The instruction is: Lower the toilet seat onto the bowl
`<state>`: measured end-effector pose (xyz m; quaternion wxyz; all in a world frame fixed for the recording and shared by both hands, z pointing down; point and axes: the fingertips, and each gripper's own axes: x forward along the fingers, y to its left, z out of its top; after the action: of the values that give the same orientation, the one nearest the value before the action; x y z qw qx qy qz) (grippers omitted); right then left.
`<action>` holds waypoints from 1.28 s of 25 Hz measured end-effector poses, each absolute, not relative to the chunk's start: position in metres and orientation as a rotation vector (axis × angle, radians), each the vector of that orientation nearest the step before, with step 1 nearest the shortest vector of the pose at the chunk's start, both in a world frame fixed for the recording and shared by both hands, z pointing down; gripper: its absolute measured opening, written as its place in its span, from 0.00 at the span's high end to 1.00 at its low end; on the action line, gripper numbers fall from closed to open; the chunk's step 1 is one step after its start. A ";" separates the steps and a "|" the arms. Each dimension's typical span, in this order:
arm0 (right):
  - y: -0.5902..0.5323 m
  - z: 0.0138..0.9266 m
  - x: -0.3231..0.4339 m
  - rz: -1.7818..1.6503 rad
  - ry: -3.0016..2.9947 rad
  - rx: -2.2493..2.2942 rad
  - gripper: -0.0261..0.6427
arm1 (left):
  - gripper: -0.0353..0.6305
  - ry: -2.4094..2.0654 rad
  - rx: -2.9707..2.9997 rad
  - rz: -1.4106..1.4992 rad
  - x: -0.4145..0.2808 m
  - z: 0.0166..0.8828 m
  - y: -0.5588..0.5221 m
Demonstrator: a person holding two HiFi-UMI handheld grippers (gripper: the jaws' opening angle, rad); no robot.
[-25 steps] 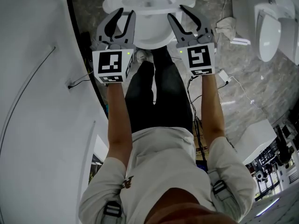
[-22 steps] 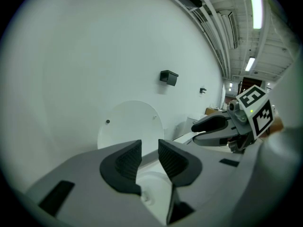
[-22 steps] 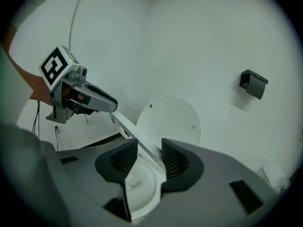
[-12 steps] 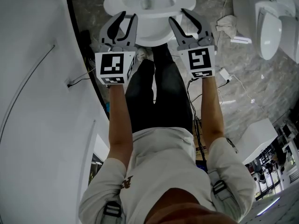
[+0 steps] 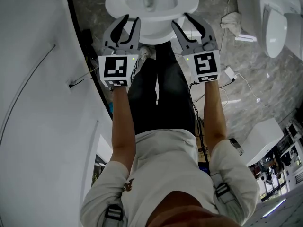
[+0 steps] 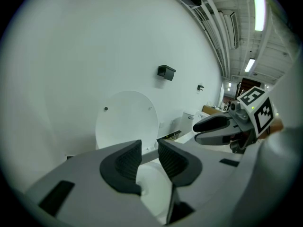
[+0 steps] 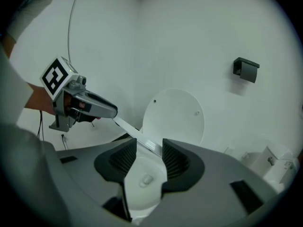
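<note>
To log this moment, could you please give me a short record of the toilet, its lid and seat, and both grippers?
toilet: white, directly in front of the person
lid: upright against the wall
seat: likely the thin white edge in the right gripper view; cannot tell whether it lies flat yet
left gripper: open, at the toilet's front, holding nothing
right gripper: open, jaws have just been opening; the seat's edge shows in the gap, pads off it
</note>
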<state>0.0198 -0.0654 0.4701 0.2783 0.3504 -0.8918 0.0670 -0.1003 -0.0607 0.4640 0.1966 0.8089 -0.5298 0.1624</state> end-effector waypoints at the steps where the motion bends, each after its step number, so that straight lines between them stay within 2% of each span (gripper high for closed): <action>1: -0.062 0.469 0.019 0.196 -2.411 0.946 0.68 | 0.79 -1.483 2.265 0.455 -0.100 0.465 -0.059; 5: -0.060 0.463 0.024 0.259 -2.461 1.007 0.69 | 0.79 -1.474 2.262 0.460 -0.099 0.469 -0.054; 17: -0.053 0.481 0.032 0.311 -2.406 1.086 0.79 | 0.79 -1.467 2.238 0.463 -0.096 0.486 -0.032; 32: -0.029 0.504 0.034 0.345 -2.389 1.063 0.81 | 0.79 -1.443 2.218 0.488 -0.090 0.507 -0.011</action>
<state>0.0338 -0.0292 0.5045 0.2491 0.3904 -0.8772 0.1267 -0.0902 -0.0108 0.5066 0.2235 0.8035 -0.5228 0.1767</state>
